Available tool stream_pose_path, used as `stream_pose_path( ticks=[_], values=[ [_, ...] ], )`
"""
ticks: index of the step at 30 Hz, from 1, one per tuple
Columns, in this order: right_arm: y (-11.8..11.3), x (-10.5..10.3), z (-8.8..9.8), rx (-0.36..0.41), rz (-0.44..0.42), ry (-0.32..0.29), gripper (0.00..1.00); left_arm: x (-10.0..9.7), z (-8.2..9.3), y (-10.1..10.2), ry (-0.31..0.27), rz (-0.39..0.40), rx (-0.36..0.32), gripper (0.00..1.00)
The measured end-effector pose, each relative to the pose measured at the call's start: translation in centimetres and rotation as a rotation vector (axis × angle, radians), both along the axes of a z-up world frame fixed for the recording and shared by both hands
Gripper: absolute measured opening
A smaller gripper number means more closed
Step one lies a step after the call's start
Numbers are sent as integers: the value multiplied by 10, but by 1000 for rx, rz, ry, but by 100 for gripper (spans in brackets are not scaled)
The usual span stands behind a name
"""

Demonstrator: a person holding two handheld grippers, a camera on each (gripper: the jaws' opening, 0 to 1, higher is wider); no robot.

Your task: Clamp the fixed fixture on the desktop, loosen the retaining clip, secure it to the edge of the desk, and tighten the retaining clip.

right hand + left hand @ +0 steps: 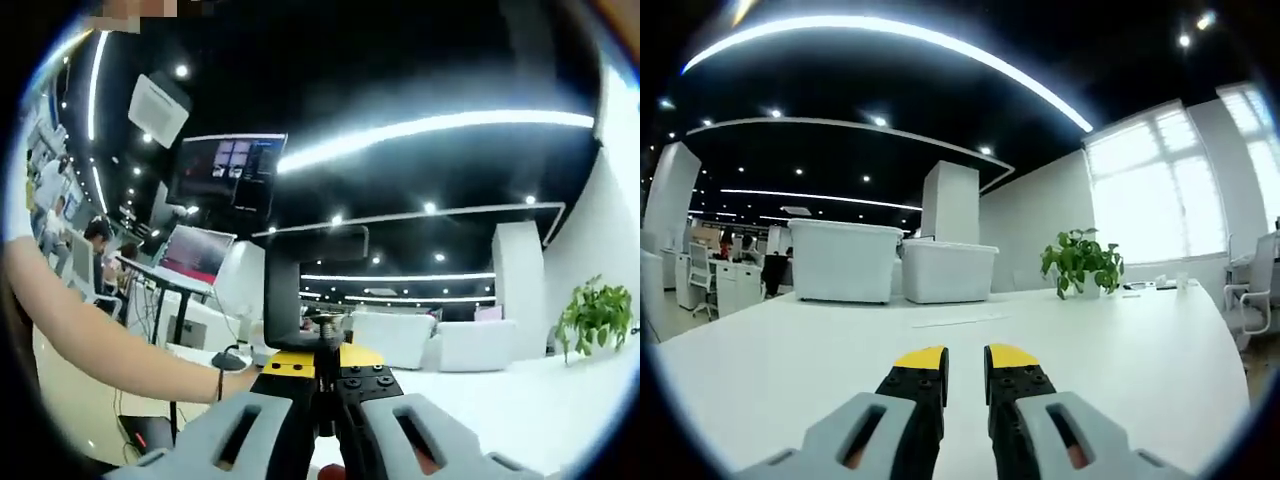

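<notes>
In the right gripper view a black C-shaped clamp fixture stands upright just past my jaw tips, its top arm pointing right and its threaded screw hanging over the gap. My right gripper is shut on the fixture's lower part, held above the white desk. A person's bare forearm reaches in from the left, the hand beside the left jaw. In the left gripper view my left gripper hovers low over the desk, its yellow-tipped jaws drawn close with nothing between them.
Two white storage bins stand at the desk's far side, and a potted plant stands to their right. An office chair sits past the right edge. Monitors and seated people lie beyond the desk's left side.
</notes>
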State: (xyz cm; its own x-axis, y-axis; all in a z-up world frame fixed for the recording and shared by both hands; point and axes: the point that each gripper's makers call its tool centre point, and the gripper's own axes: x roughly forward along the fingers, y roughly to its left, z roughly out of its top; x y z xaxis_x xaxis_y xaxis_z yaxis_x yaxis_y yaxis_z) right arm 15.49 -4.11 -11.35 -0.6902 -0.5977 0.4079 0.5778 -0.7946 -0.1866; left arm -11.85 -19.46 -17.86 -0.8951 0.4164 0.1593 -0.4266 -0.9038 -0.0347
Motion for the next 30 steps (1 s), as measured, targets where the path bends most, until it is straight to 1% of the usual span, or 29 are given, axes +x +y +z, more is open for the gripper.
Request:
stream_pose_path(
  ticks=[3,6,10,14,18,23,24,30],
  values=[
    [5,4,-13,10,-10,-4,2,-1,0,-1,-2,5,4,16],
    [9,6,-21,-5,-9,-9,2,-1,-3,2,-11,-3,-15,16],
    [13,7,-28,10,-22,-8,2,-2,-6,6,-14,-9,-45,16],
    [15,7,-39,13,-2,-38,2,-2,-7,8,-17,-16,-59,16],
    [16,10,-51,45,-2,-21,2,-4,-10,11,-24,-20,-82,16],
    [12,12,-66,61,28,-34,2,-7,-12,13,-25,-23,-108,16],
    [10,12,-71,62,40,-42,2,-7,-12,13,-24,-24,-113,16],
    [0,13,-95,82,84,-66,2,-8,-11,13,-20,-28,-109,16]
  ],
)
